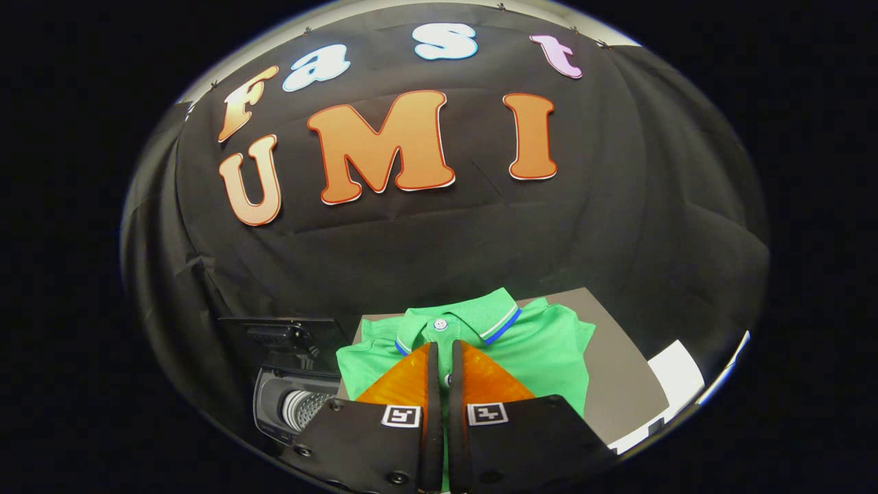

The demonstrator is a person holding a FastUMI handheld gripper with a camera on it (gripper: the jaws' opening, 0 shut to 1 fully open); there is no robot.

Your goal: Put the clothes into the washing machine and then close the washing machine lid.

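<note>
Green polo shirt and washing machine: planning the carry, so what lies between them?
In the gripper view, nothing: the green polo shirt borders the washing machine. Hand-held gripper nearly closed over it.

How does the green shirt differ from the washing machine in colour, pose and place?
The shirt is bright green; the washing machine is dark. The shirt lies flat on the grey table; the machine stands beside it with its lid raised. The nearly closed tool hovers over the shirt, not the machine.

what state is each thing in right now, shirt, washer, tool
green polo shirt: lying flat on the grey board, collar buttoned, not yet in the machine
washing machine: lid up, drum open, beside the shirt
tool: fingers nearly closed over the shirt's placket; whether they pinch the fabric cannot be told
</note>
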